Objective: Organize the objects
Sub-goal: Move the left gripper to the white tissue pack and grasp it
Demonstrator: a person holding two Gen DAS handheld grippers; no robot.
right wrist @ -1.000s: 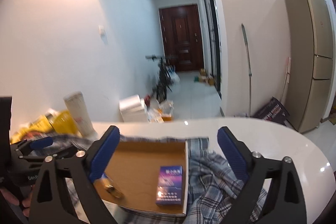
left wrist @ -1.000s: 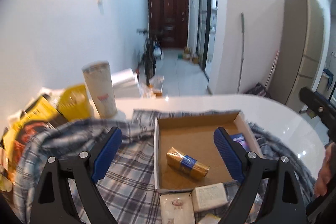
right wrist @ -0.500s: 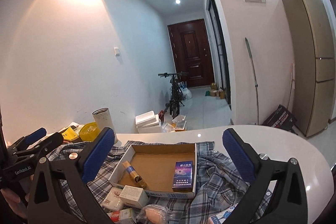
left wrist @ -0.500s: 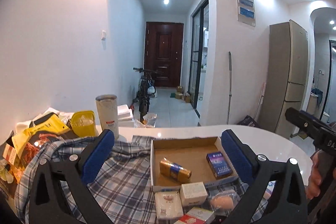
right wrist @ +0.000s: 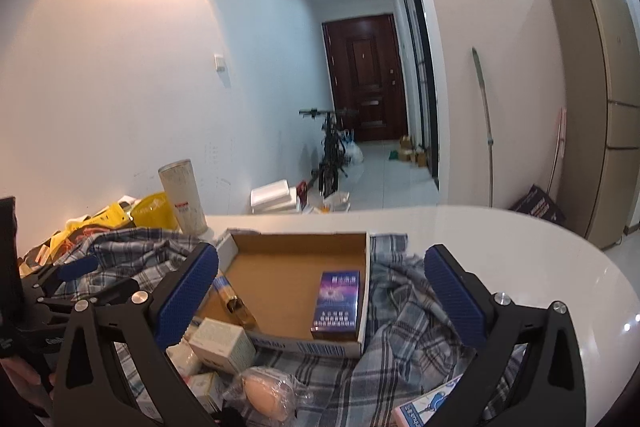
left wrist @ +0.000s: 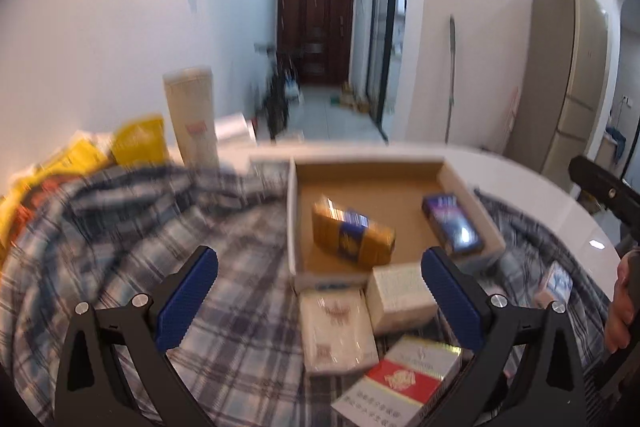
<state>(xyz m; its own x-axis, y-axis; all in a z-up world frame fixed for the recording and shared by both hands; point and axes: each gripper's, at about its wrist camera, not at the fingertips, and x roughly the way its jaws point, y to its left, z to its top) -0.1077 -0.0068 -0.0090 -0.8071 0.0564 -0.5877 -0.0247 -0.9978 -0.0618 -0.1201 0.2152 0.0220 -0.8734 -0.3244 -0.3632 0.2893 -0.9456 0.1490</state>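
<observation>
Left claw (left wrist: 318,301) spread wide, nothing between its pads; right claw (right wrist: 320,301) likewise spread, holding nothing. Left view, near: red-white cigarette pack (left wrist: 400,381) at 6 o'clock, white packet (left wrist: 336,331), cream small box (left wrist: 400,293) on plaid shirt (left wrist: 132,247). Beyond, cardboard tray (left wrist: 294,219) holds gold pack (left wrist: 352,235) and blue-purple pack (left wrist: 454,223). Tall canister (left wrist: 192,115) at 11 o'clock on white counter (right wrist: 500,239).
</observation>
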